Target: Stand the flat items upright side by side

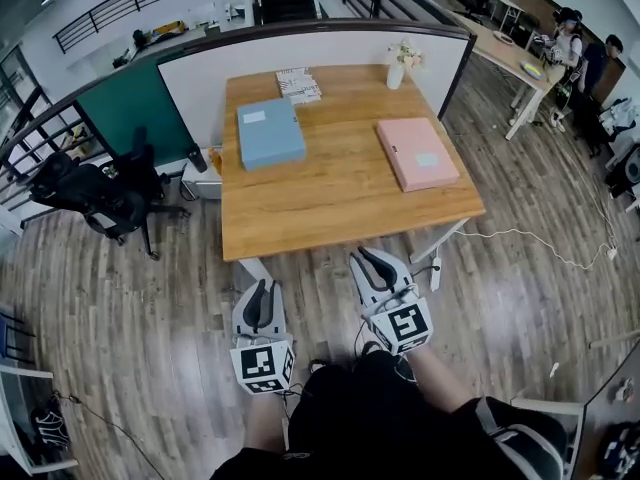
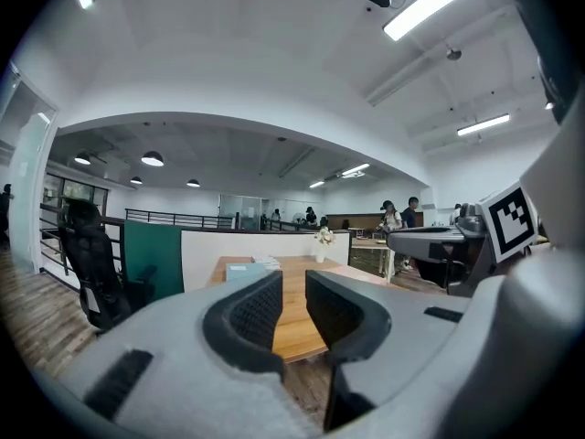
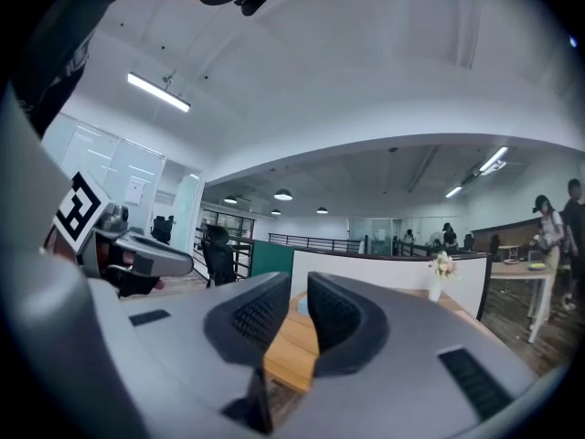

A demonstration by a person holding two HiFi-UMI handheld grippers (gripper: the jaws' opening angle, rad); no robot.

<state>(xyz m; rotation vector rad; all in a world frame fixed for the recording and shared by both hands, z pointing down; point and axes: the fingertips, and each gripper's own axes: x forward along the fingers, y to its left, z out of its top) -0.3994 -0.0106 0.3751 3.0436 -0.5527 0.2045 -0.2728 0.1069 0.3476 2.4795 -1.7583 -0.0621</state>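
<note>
While each claw is held level short of the table edge, neither grips anything. The left gripper (image 1: 262, 286) shows its two dark ribbed jaws set a narrow slot apart, with only bare tabletop visible through the slot. The right gripper (image 1: 369, 258) is the same: jaws nearly together, a thin gap, nothing between the pads.

Beyond the claws stands the rectangular wooden table (image 1: 330, 193), its near edge at 12 o'clock from the person. On it:

1. The flat pale-blue box with a white label (image 1: 270, 131) lies at 11 o'clock, broad face down.
2. The flat pink box with a small label (image 1: 417, 153) lies at 1 o'clock, broad face down, well apart from the blue one.
3. A small stack of patterned white booklets (image 1: 298, 85) and a white vase of flowers (image 1: 397, 73) sit along the far edge.

Status, as judged: no step is done. Both boxes remain to be gripped, tipped onto an edge, and brought together side by side.
</note>
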